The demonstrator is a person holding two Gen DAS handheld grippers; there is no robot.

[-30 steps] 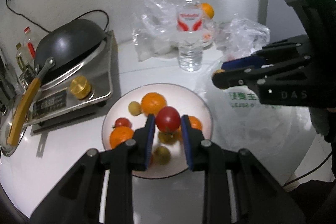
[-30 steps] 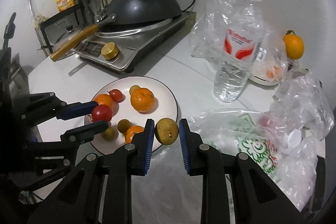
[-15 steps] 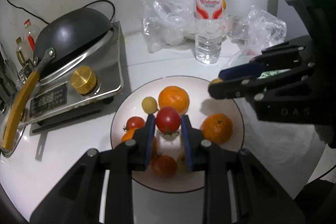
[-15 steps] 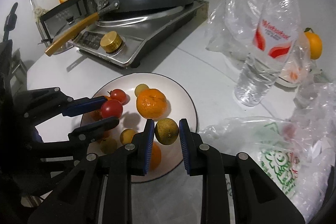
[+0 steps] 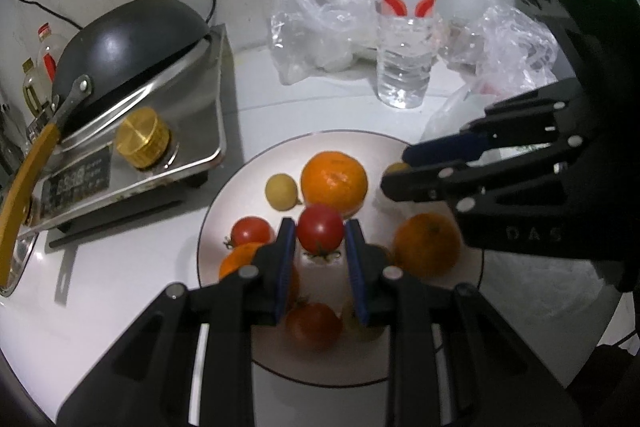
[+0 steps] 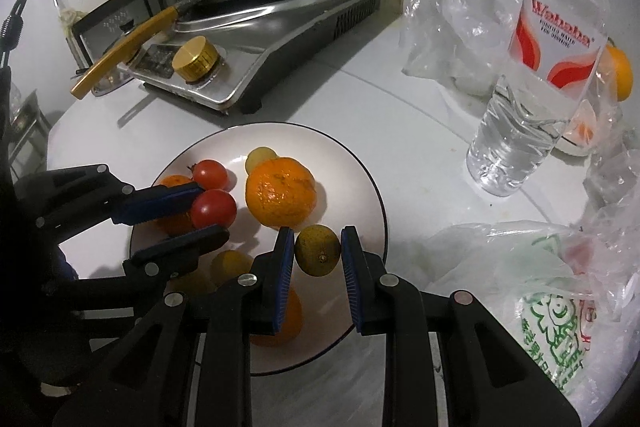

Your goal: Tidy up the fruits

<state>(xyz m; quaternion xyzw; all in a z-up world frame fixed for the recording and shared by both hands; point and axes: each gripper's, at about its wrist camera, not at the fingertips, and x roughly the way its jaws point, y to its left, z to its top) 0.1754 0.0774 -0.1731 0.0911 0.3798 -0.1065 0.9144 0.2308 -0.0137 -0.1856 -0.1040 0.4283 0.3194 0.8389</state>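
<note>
Blue-padded left gripper is clamped on a red tomato, held over the white plate. Right gripper is closed on a greenish-yellow citrus fruit, above the plate's right half. Beyond the left gripper's tips: large orange, small yellow fruit. Left of it, a second tomato. Farther out: water bottle, upturned wok on its cooker.

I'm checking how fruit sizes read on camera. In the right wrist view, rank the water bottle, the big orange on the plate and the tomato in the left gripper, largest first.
1. water bottle
2. big orange
3. tomato, clamped in the left gripper

Each gap looks clear in this view.
</note>
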